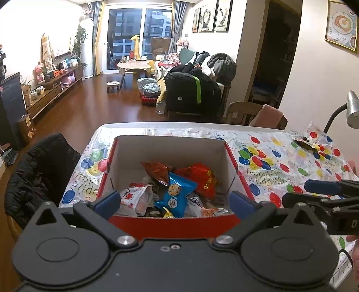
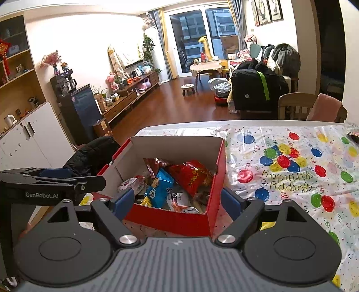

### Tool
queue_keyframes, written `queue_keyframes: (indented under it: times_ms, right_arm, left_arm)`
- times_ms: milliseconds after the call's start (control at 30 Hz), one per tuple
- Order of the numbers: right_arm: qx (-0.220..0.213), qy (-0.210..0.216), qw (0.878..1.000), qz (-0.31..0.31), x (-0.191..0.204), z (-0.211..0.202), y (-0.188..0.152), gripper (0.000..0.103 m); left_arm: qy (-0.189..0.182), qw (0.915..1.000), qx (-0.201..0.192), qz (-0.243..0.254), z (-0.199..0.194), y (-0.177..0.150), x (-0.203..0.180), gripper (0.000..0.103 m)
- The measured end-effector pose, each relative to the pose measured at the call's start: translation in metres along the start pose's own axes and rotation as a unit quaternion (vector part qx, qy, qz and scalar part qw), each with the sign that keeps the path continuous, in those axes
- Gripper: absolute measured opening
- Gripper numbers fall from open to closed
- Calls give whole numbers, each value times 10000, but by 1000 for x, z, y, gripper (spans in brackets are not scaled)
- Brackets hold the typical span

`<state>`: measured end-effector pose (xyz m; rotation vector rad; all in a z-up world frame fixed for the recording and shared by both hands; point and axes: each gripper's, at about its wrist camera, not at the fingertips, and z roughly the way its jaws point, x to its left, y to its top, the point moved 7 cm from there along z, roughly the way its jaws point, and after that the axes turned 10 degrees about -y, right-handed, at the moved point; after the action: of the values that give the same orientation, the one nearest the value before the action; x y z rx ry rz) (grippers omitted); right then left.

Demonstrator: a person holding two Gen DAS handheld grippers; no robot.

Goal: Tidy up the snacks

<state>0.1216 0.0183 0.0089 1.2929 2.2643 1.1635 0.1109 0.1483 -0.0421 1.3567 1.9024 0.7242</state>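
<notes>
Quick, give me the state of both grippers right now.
Left gripper: open, holding nothing, in front of the red cardboard snack box.
Right gripper: open, holding nothing, facing the same box.

A lived-in home living room: a sofa (image 1: pixel 197 89) heaped with coats, a low TV cabinet (image 2: pixel 132 94) (toys on top), framed pictures (image 1: pixel 211 15), balcony doors (image 2: pixel 202 33), wooden floor (image 1: pixel 96 107).

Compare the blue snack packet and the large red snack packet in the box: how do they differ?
The blue snack packet is smaller, with round cookie pictures; the red snack packet is bigger, with gold print. The blue one lies nearer the cameras, the red one behind it. Both lie loose inside the red cardboard box.
</notes>
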Motion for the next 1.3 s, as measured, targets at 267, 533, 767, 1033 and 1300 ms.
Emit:
queue_keyframes:
  times_ms: [267, 533, 767, 1033, 1300]
  right_arm:
    - [17, -36, 10000, 13, -6, 0, -2, 84]
    - [63, -29, 10000, 42, -8, 2, -3, 84]
    - [61, -28, 10000, 37, -8, 3, -4, 84]
    - [76, -32, 10000, 41, -8, 4, -5, 84]
    - [105, -19, 9999, 66, -8, 6, -5, 84]
  left_arm:
    - [-23, 9999, 80, -91, -2, -2, -6, 103]
    - [71, 9999, 100, -53, -4, -1, -8, 103]
    - [98, 9999, 87, -3, -5, 1, -9, 103]
    - [140, 9999, 49, 66, -7, 4, -11, 103]
    - [183, 9998, 34, 87, -8, 7, -10, 103]
